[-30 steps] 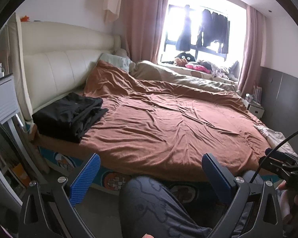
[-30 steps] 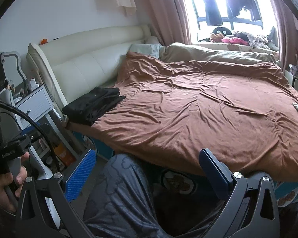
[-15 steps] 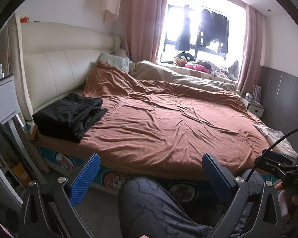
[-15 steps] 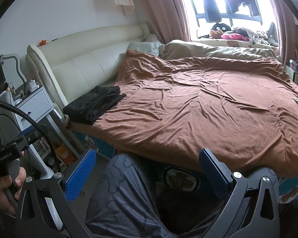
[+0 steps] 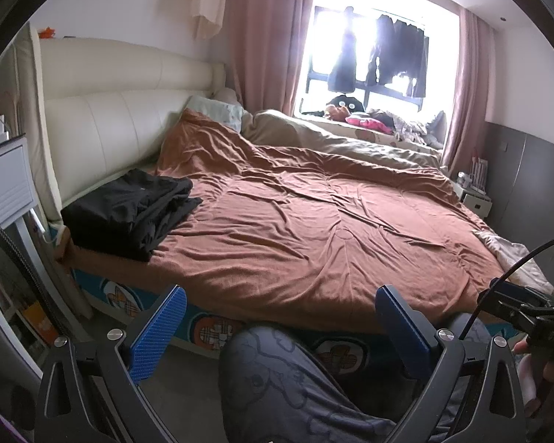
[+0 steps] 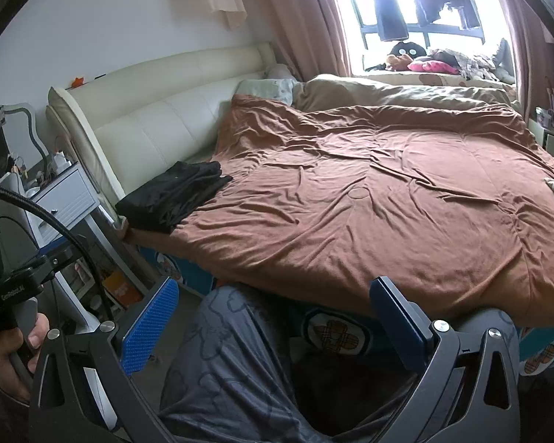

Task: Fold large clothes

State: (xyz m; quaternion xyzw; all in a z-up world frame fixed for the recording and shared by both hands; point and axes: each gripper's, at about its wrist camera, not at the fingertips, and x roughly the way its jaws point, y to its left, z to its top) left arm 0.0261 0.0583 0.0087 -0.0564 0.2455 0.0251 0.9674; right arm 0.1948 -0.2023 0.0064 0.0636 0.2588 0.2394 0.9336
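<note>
The black clothes lie in a loose stack at the near left corner of the bed, beside the cream headboard. They sit up and to the left of both grippers, well apart from either, with the stack's long axis running from the bed edge toward the headboard. The left gripper looks nearer; its fingers stand wide and hold nothing. The right gripper is likewise spread and empty. A rumpled brown duvet covers the bed; a bright window stands far beyond.
</note>
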